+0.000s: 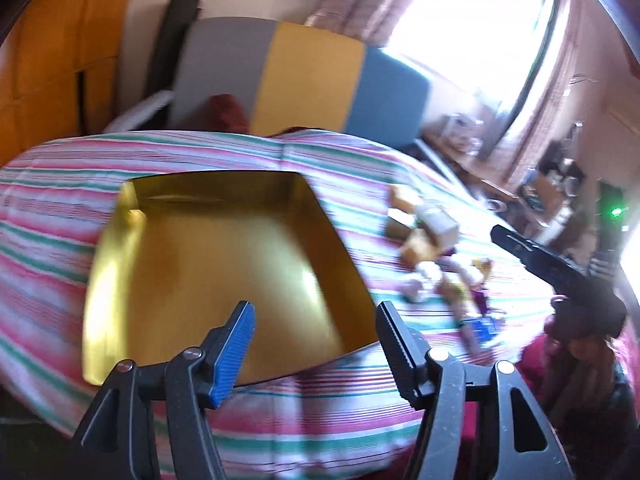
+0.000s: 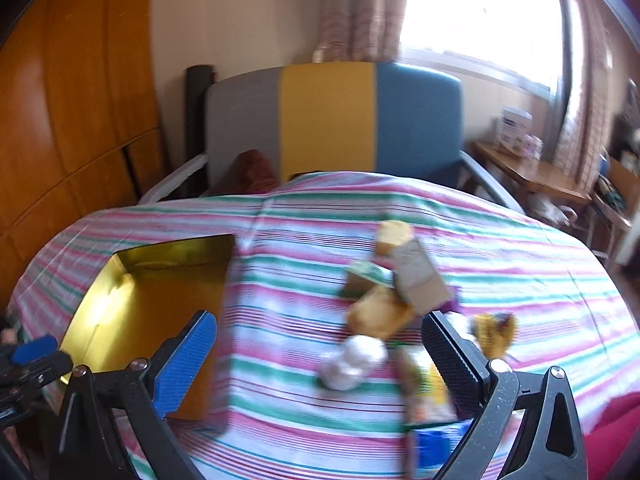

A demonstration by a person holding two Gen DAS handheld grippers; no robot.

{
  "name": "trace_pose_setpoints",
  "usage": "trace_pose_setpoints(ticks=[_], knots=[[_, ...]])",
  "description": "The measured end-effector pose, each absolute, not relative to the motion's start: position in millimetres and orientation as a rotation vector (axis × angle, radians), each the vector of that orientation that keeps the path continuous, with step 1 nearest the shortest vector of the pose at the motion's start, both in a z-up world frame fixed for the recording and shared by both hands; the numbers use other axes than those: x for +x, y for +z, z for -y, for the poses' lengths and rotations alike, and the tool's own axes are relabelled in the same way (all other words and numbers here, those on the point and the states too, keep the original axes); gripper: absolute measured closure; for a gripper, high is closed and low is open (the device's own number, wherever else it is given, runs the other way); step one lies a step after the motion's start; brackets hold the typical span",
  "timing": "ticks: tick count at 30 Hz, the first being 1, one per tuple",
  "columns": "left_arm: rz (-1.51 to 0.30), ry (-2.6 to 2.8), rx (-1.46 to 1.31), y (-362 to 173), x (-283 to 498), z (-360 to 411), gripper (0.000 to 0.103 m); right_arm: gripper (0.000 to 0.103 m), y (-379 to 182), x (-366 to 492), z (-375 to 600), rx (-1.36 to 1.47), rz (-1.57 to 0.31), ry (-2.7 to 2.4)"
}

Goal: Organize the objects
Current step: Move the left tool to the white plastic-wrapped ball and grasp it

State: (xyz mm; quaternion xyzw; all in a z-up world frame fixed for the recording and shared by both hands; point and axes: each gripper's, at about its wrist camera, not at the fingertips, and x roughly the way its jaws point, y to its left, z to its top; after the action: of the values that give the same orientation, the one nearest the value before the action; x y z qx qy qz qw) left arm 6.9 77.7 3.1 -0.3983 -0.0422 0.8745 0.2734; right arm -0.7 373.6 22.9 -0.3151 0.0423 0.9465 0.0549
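Note:
An open, empty gold metal tin (image 1: 216, 264) sits on the striped cloth; it also shows at the left in the right wrist view (image 2: 152, 300). A blurred pile of small toys and blocks (image 1: 436, 256) lies to its right, and in the right wrist view (image 2: 392, 300) it sits between and just beyond my fingers. My left gripper (image 1: 316, 344) is open and empty over the tin's near edge. My right gripper (image 2: 320, 360) is open and empty, hovering over a white toy (image 2: 352, 362). The right gripper's tip (image 1: 532, 252) shows in the left view.
The striped cloth (image 2: 500, 264) covers a rounded table. A chair with grey, yellow and blue back (image 2: 332, 120) stands behind it. A wooden wardrobe (image 2: 72, 120) is at left, a side table (image 2: 532, 172) and window at right. My left gripper's tip (image 2: 32, 354) shows at far left.

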Motion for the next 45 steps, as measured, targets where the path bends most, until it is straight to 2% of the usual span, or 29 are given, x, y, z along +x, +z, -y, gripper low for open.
trace_pose_setpoints(ticks=[6,11,13,17,25,34,37,45], knots=[[-0.009,2.19,-1.055,2,14,-132,0.04,0.0,17,16,-468,-0.924,-0.32,2.66],[-0.077,2.084,-1.115,-5,19,-168,0.034,0.0,-5,31,-529,-0.92,-0.538,2.541],[-0.113,2.059,-1.145,-12,15,-179,0.034,0.0,-11,35,-544,-0.92,-0.711,2.536],[-0.139,2.003,-1.184,-21,10,-204,0.034,0.0,-10,38,-547,-0.876,-0.807,2.567],[-0.193,1.987,-1.22,-35,-1,-240,0.036,0.0,-8,31,-535,-0.882,-0.752,2.652],[-0.249,1.984,-1.213,-46,-13,-263,0.036,0.0,-12,36,-544,-0.857,-0.841,2.638],[-0.276,1.978,-1.226,-52,-18,-272,0.044,0.0,-12,36,-544,-0.854,-0.842,2.64],[-0.382,1.978,-1.257,-70,-40,-310,0.044,0.0,-13,35,-546,-0.848,-0.867,2.642]])
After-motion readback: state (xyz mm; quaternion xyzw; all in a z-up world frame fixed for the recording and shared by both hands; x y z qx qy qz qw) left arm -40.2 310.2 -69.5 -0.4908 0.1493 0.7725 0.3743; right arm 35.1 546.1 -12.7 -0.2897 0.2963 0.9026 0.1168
